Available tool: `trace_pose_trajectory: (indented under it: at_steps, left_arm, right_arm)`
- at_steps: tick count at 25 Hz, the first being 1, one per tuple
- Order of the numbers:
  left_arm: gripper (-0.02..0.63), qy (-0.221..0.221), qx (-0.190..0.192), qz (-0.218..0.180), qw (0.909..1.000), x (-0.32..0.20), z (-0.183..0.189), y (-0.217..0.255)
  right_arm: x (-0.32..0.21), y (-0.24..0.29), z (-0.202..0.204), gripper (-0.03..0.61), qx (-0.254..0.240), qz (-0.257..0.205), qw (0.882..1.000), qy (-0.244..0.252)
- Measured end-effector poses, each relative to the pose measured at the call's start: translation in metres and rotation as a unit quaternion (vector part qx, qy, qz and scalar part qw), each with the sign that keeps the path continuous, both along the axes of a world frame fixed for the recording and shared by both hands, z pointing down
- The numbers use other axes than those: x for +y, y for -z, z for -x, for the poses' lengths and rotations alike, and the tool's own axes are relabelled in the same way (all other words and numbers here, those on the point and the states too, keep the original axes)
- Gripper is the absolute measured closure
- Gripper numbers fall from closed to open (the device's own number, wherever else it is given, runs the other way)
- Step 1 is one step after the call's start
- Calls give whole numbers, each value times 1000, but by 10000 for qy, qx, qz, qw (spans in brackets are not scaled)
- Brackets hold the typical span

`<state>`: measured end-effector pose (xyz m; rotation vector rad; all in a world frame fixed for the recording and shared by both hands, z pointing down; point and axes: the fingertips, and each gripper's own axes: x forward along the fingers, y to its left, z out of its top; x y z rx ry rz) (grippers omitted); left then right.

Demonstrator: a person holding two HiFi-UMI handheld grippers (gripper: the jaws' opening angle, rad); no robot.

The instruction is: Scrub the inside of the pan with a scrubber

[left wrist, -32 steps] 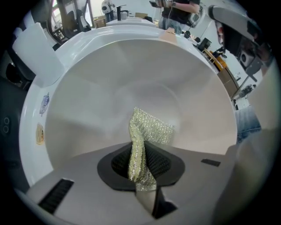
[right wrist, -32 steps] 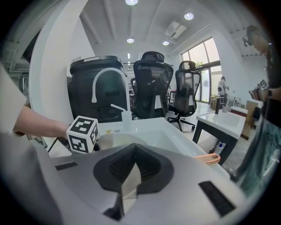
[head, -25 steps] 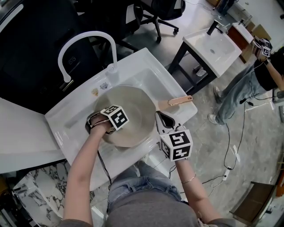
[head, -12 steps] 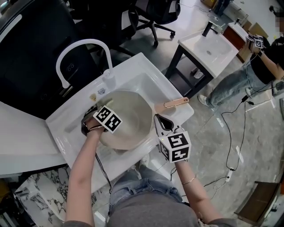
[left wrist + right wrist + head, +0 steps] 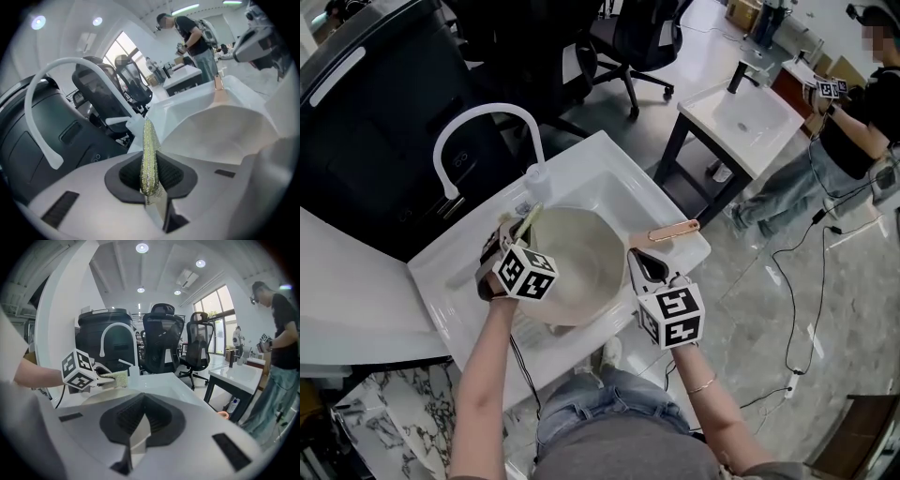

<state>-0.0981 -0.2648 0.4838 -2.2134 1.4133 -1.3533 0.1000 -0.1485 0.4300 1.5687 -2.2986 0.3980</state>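
Two things have shifted in the last second, and one has not. Your left claw point(image 5: 514, 236) was low against the pan's point(image 5: 581, 255) left inner wall. It has now risen and slid back to the far-left rim, on the side toward the tap point(image 5: 487, 117). The scrubber point(image 5: 149, 154) went with it. The jaws are clamped firmly on the glittery pad, which stands edge-on between them and pokes out ahead. I cannot tell whether its tip touches the rim or hangs just above it.

Your right claw point(image 5: 649, 265) has kept its place at the near-right rim, just beside the copper-coloured handle point(image 5: 675, 231). Its jaws are closed together and appear to be pinching the rim to steady the pan. The pan itself lies in the sink point(image 5: 623, 173) as before, its pale inside facing up.

For the task, this looks like a break in the scrubbing stroke, because the pad is off the inner wall and most of the bowl lies open beside it. You will probably need to bring the pad back down onto the inside, and to keep your right-hand hold firm so the pan does not shift when pressure returns.
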Motion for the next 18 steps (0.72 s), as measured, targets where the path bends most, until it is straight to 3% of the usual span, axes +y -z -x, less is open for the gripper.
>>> trace_pose_trajectory:
  at_steps: [7,13,18]
  left_arm:
    - [548,127,1204,-636,9906,17,-14,57]
    - [548,177,1971,-1062,9745,33,-23,97]
    - [548,99,2396,-1264,9625,45,-32,117]
  right_arm:
    - [-2,22,8,568,-98,-332,9994,66]
    - [-7,41,8,568,-237,-689,9973,74]
    - [-9,51,6,568,-365,-867,9956,14]
